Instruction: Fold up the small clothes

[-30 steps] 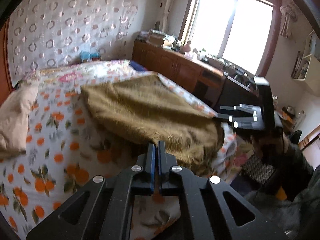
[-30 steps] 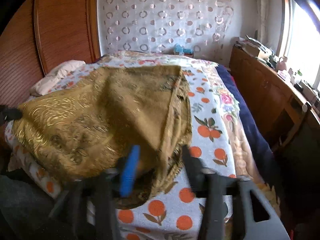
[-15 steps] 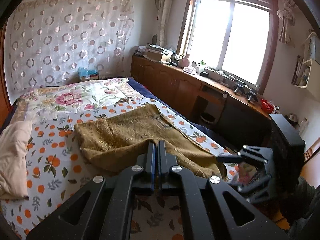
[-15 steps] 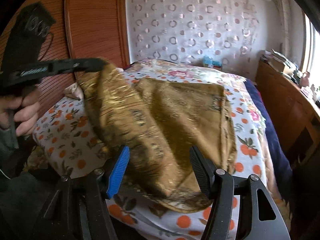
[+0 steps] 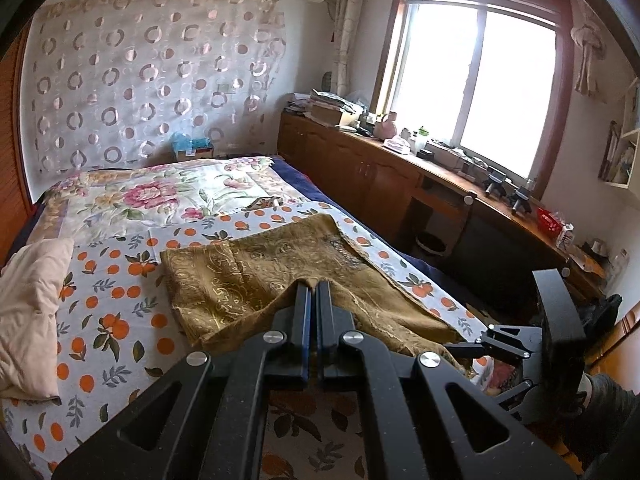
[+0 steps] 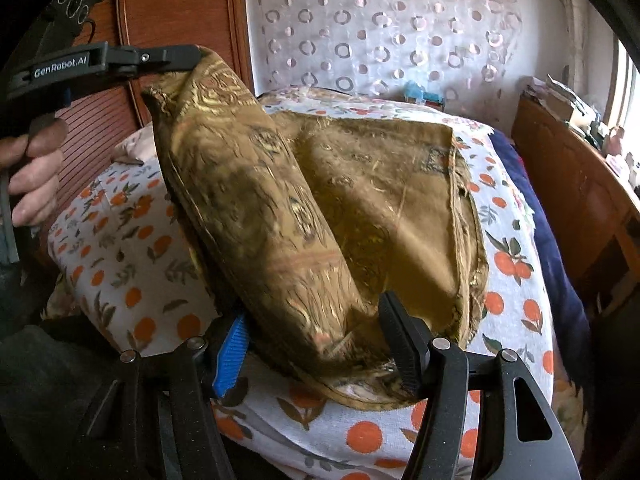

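A golden-brown patterned cloth (image 5: 256,284) lies on the bed, with its near-left corner lifted. My left gripper (image 5: 313,286) is shut on that corner; in the right wrist view it (image 6: 188,58) holds the corner (image 6: 200,80) high at the upper left, and the cloth (image 6: 360,200) hangs from it in a slanted fold down to the bed. My right gripper (image 6: 316,332) is open, its jaws wide apart on either side of the cloth's near edge, not clamping it. It also shows at the lower right of the left wrist view (image 5: 476,350).
The bed has an orange-print sheet (image 5: 120,304) and a floral quilt (image 5: 160,196) at the far end. A beige pillow (image 5: 28,300) lies at the left. A wooden cabinet (image 5: 400,176) with clutter runs along the right under the window. A wooden headboard (image 6: 172,20) stands at the left.
My left gripper has risen, lifting the cloth's corner higher and drawing it across the cloth. My right gripper stays open at the near edge, closer to the cloth.
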A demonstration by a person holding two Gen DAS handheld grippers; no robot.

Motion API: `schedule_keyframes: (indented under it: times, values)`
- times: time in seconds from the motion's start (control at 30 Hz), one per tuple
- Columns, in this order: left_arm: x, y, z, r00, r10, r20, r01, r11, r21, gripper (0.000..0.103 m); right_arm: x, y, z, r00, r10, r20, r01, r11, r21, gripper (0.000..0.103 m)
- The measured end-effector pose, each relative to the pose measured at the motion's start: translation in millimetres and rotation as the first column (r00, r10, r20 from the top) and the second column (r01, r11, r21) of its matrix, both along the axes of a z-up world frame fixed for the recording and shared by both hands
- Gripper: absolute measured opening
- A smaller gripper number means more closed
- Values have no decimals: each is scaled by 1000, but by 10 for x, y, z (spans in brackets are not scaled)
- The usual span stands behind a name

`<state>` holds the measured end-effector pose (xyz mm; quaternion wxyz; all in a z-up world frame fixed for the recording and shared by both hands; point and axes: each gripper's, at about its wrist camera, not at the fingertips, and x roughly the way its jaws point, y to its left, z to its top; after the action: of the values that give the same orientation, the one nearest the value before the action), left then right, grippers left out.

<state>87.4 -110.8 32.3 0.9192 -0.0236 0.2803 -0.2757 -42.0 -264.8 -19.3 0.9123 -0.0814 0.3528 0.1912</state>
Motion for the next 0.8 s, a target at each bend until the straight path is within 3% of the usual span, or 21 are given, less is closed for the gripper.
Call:
schedule_keyframes:
  times: [0.3,0.33,0.37,0.47,0.8]
  values:
    - [95,71,-56,999,26,-20,-27,1000,-13,2,4,39,-38,999,16,28,-15,1000,-18,64]
    - [98,88,-61,999,30,-23,-31,999,-14,2,15,20,-36,999,15,34,-14,1000,-23,57]
    - [97,101,-67,999,33,-24,-33,999,-15,2,27,-23,-38,999,13,34,-12,1000,-22,41]
    - [86,155,-77,999,37,-29,-37,999,-22,2,69,-123,15,999,6,46,-5,1000,-15,9]
    - [226,317,-74,996,83,-42,-84,996,-42,2,246,-127,395,989,15,148,-16,1000,3,5]
